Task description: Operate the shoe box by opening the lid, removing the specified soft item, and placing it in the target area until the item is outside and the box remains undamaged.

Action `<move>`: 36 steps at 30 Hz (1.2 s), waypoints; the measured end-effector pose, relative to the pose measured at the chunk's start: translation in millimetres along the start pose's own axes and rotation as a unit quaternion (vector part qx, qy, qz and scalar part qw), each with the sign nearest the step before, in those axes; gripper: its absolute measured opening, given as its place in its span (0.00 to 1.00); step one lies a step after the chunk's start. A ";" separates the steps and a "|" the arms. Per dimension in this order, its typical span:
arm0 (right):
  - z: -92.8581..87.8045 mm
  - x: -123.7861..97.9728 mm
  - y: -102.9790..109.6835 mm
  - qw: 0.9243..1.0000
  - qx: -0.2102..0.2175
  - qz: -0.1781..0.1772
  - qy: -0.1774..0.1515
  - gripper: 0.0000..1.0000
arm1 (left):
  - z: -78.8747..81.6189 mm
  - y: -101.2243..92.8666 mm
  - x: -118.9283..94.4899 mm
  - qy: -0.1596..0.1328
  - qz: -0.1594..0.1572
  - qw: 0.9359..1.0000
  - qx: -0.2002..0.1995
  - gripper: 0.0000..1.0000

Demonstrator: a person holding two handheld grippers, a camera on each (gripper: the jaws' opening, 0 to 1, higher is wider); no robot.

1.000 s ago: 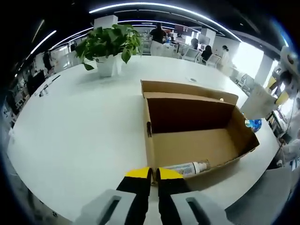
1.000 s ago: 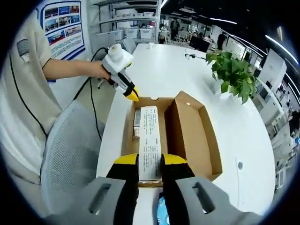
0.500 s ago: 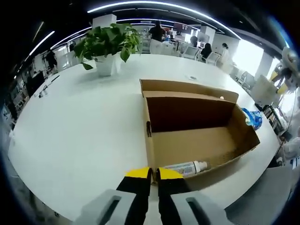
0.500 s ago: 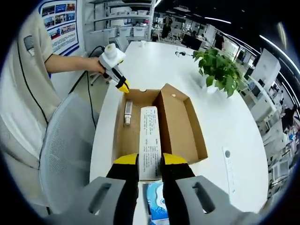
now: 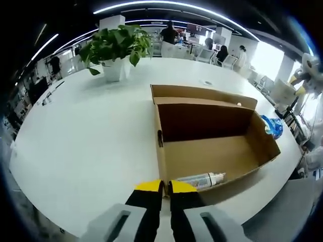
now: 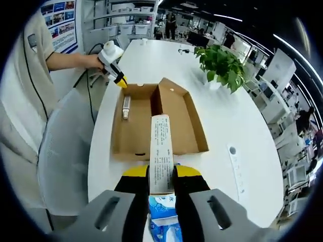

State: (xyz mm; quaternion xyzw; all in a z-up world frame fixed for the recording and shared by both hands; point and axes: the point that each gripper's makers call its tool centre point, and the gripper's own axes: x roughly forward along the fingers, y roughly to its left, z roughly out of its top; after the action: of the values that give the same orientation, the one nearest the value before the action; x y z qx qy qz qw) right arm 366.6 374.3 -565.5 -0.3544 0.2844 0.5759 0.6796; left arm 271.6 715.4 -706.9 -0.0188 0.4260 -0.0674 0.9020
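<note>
The white bench runs long through a bright open office, with a potted plant on it beyond the box. The shoe box lies open near the bench's edge, a white bottle left inside. The left gripper, jaws nearly together on nothing, rests at the box's near wall, probably steadying it. The right gripper clamps the soft pack, lifted clear of the box, likely bound for the bench.

Open brown shoe box, bottle inside
</note>
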 end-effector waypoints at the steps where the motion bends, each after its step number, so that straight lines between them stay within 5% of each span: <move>1: -2.5 -0.8 -2.0 1.000 0.001 -0.001 0.001 0.15 | 0.0 0.1 0.0 0.000 0.000 1.000 0.000 0.04; 18: -55.5 -8.9 -34.1 0.999 0.010 -0.020 0.043 0.15 | 0.3 -0.5 -0.3 0.006 0.000 1.000 0.003 0.04; 36: -129.6 9.5 -67.5 0.995 0.038 -0.017 0.095 0.16 | 0.0 -1.2 0.0 0.009 0.001 1.000 0.008 0.04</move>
State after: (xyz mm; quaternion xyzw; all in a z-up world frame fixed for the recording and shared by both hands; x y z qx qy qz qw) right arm 437.5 269.2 -638.7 -0.3863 0.3630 0.5171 0.6720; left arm 271.4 714.2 -706.8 -0.0104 0.4332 -0.0698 0.8985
